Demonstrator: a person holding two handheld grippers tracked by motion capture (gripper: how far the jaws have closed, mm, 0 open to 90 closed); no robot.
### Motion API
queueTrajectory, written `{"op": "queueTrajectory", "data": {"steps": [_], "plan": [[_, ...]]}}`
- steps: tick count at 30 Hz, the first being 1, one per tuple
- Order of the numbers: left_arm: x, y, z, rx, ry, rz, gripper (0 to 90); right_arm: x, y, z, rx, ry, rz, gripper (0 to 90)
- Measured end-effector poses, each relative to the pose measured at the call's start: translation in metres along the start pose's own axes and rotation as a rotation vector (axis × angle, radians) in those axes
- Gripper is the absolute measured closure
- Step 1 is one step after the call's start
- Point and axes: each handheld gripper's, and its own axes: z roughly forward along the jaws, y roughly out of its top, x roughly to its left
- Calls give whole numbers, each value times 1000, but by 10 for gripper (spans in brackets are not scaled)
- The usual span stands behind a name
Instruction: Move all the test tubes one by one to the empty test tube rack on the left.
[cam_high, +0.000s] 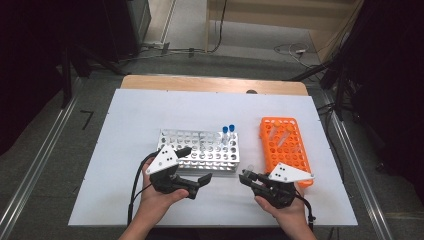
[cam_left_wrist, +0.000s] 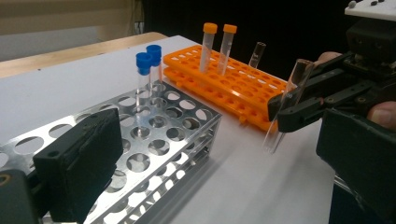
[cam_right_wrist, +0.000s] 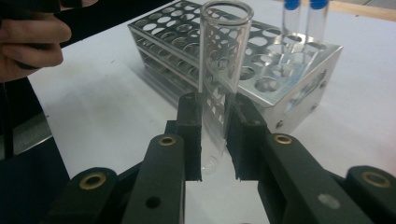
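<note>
Clear glass, uncapped: an empty tube (cam_right_wrist: 219, 84) is clamped upright between the closed jaws of the right gripper (cam_right_wrist: 215, 140), just beside the near corner of the metal rack (cam_high: 200, 150). The left gripper (cam_high: 192, 167) is held wide open, with nothing in it, at the rack's front edge.

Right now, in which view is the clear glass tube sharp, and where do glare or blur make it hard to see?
Right gripper view: the uncapped clear glass tube is close and sharp between the right gripper pads, with the perforated metal rack showing through it. Left gripper view: the tube is thin, and the near black jaws are soft. High view: it is tiny against the bright white table.
</note>
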Motion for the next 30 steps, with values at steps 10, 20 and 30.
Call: {"op": "queueTrajectory", "data": {"steps": [10,20,30], "plan": [[-10,3,5,-14,-29,5,100,14,0,14,22,44,-24,740],[-25,2,19,19,-145,31,409,25,-1,25,41,78,-41,740],[-41,-1,35,93,-172,99,623,32,-1,28,48,106,-59,740]]}}
